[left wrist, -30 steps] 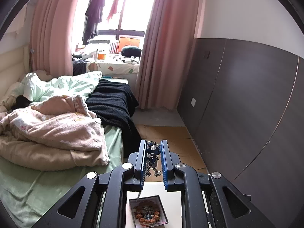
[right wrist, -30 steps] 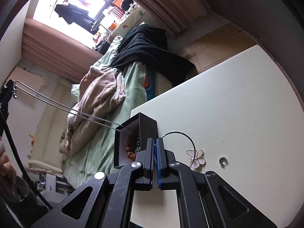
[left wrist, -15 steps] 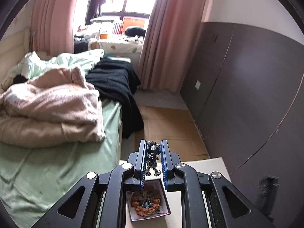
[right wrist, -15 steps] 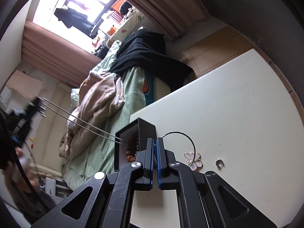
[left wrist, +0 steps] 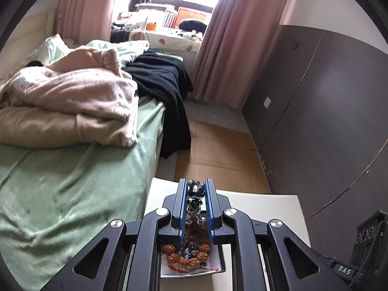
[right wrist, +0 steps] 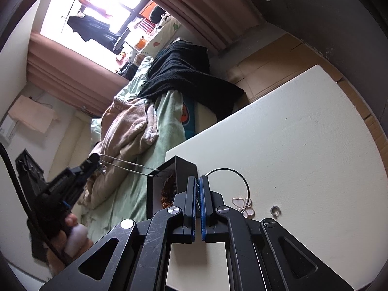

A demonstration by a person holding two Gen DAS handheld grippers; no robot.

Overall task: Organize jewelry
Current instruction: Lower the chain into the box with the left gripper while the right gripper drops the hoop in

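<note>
Pendant (left wrist: pixel 194 202) pinched in my left claw (left wrist: pixel 196 208), over the box (right wrist: pixel 185 169).
Chain (right wrist: pixel 131 167) may snag the rim; right claw (right wrist: pixel 197 208) pressed together, empty.

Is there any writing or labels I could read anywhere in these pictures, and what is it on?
"DAS": white letters on a small black tag at the lower right of the left wrist view.
Red marks on the white lining of the jewelry box: too small and partly hidden to read.
Books on the windowsill: too blurred to read.
Right wrist view: no legible text.
</note>
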